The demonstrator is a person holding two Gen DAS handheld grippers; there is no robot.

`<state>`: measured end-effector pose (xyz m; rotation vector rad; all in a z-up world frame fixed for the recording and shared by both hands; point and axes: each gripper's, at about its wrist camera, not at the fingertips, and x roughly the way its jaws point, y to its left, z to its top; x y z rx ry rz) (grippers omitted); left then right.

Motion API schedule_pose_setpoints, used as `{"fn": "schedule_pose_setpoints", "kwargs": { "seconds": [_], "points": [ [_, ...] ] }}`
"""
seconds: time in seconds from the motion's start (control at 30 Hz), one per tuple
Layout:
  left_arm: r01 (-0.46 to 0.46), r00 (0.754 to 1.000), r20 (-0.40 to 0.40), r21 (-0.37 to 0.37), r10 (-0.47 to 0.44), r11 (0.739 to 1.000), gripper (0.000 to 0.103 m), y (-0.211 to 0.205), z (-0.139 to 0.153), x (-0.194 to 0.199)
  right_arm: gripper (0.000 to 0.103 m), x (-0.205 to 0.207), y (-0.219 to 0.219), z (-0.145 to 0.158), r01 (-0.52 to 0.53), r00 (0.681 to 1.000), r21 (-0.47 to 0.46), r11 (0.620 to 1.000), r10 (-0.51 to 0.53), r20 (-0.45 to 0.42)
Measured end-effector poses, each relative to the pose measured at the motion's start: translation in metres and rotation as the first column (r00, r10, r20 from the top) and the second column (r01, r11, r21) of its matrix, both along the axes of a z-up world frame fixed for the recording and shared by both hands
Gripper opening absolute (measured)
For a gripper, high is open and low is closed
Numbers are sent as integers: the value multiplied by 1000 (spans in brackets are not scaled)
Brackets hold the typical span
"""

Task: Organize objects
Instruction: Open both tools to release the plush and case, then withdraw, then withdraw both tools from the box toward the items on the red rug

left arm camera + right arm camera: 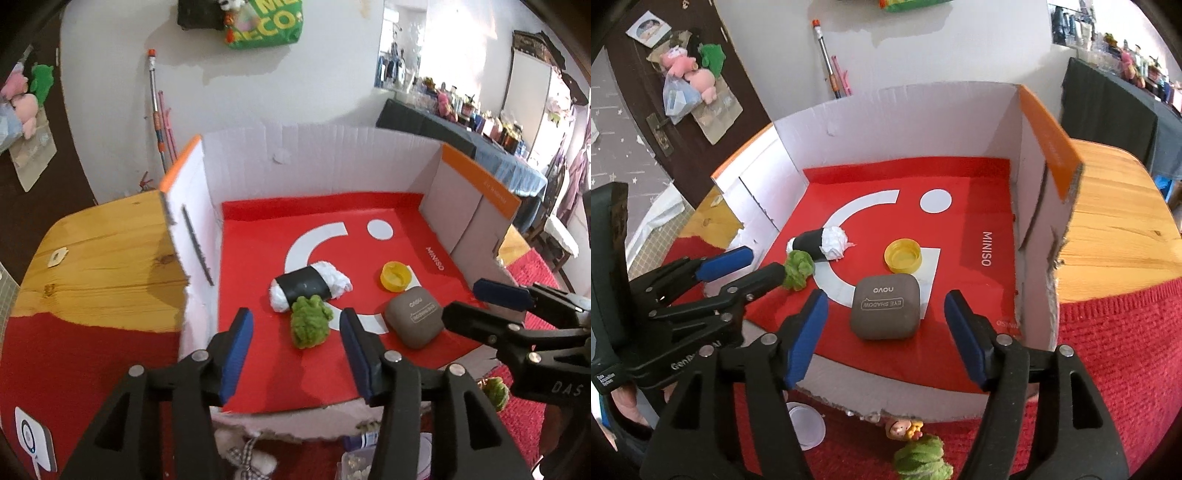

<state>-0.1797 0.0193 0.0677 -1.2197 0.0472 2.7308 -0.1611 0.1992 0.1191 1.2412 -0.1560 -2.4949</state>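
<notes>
Right wrist view: left gripper partly hides green pompom.

The right tool hangs over the near edge of an open cardboard box lined in red, its blue-padded fingers spread wide with nothing between them, and the grey eye shadow case lies on the red floor just beyond. Behind the case sits a yellow cap with its hollow side up, and to the left a black roll with white stuffing touches a green fuzzy lump. The left tool reaches in from the left, parted, one fingertip right by the green lump, and the box stands on a wooden table.
</notes>
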Motion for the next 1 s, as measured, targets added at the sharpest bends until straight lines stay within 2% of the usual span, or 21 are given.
{"fn": "schedule_pose_setpoints", "kwargs": {
  "seconds": [0.17, 0.23, 0.4, 0.77, 1.0],
  "points": [
    [-18, 999, -40, 5, 19, 1000, 58, -7, 11, 12, 66, 9, 3, 8, 33, 999, 8, 999, -33, -39],
    [-19, 998, -53, -1, 19, 1000, 60, -7, 14, 16, 70, 12, 3, 11, 38, 998, 7, 999, -38, -50],
    [-14, 997, -77, -19, 12, 1000, 60, -4, 20, 20, 71, 17, 3, 14, 43, 997, 2, 999, -43, -63],
    [-14, 992, -124, -29, 10, 999, 77, 1, 22, 35, 76, 30, 5, 16, 42, 994, 3, 999, -42, -99],
    [-23, 990, -137, -27, 19, 999, 83, 2, 22, 43, 83, 39, 7, 22, 49, 989, -1, 999, -49, -136]
  ]
}}
